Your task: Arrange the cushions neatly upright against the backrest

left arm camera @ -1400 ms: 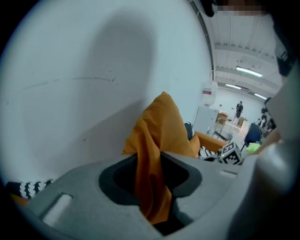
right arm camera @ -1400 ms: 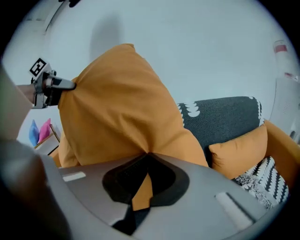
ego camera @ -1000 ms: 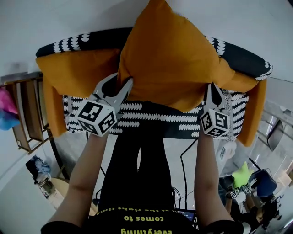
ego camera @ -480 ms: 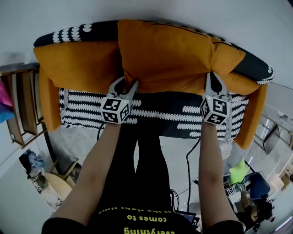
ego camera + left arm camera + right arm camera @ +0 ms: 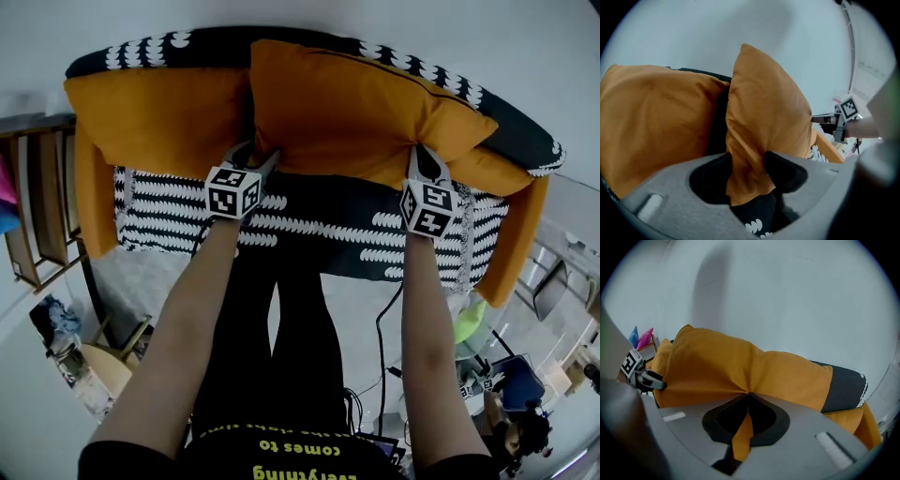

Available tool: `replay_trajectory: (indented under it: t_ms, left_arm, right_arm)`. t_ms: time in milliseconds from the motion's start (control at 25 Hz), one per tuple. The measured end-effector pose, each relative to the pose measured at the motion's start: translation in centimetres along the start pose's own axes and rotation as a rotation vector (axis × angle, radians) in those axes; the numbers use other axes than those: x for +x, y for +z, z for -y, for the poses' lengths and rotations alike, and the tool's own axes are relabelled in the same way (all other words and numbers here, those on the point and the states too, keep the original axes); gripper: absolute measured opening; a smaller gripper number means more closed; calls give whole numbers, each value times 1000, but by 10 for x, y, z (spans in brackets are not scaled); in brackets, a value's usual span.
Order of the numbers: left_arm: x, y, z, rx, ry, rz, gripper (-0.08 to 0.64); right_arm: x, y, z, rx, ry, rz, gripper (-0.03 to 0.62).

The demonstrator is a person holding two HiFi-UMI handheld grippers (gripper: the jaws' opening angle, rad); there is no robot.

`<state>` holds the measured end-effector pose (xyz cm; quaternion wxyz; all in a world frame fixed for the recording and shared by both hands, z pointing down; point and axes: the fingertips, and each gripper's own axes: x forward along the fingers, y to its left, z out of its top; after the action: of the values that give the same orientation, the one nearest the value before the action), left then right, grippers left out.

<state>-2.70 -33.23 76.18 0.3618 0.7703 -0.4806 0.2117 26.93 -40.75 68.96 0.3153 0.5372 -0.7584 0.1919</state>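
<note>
The orange cushion (image 5: 356,103) stands upright against the sofa backrest (image 5: 187,47), long axis along it, the left hand-held gripper (image 5: 249,157) opening around one lower corner, the right hand-held gripper (image 5: 422,157) pinching the other.

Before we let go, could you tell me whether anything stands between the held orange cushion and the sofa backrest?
Nothing visible does: the orange cushion already leans against the backrest beside the left cushion. The right claw pinches one corner; the left claw is opening around the other.

Two orange cushions (image 5: 347,112) (perhaps a third), one sofa (image 5: 328,234).
</note>
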Motion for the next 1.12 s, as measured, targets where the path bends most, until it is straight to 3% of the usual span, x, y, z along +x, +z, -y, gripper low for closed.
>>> replay_trajectory:
  t_ms: [200, 360, 560, 720, 880, 960, 1120]
  left_arm:
    - [-19, 2, -6, 70, 49, 58, 279]
    - [-42, 27, -3, 98, 104, 162, 278]
    - [-37, 76, 42, 240, 14, 233, 262]
    - [-13, 105, 70, 331, -54, 217, 244]
    - [23, 118, 61, 329, -93, 139, 245]
    - [25, 118, 57, 343, -110, 109, 239]
    - [6, 110, 58, 403, -127, 77, 246]
  right_arm:
    - [6, -5, -12, -44, 41, -15, 32]
    - [9, -6, -15, -47, 44, -18, 37]
    - [10, -4, -13, -29, 36, -14, 44]
    - [-7, -5, -14, -32, 24, -1, 60]
    - [-20, -5, -20, -45, 62, 34, 84]
    - [-27, -4, -24, -6, 91, 51, 228]
    - [-49, 2, -24, 67, 89, 92, 232]
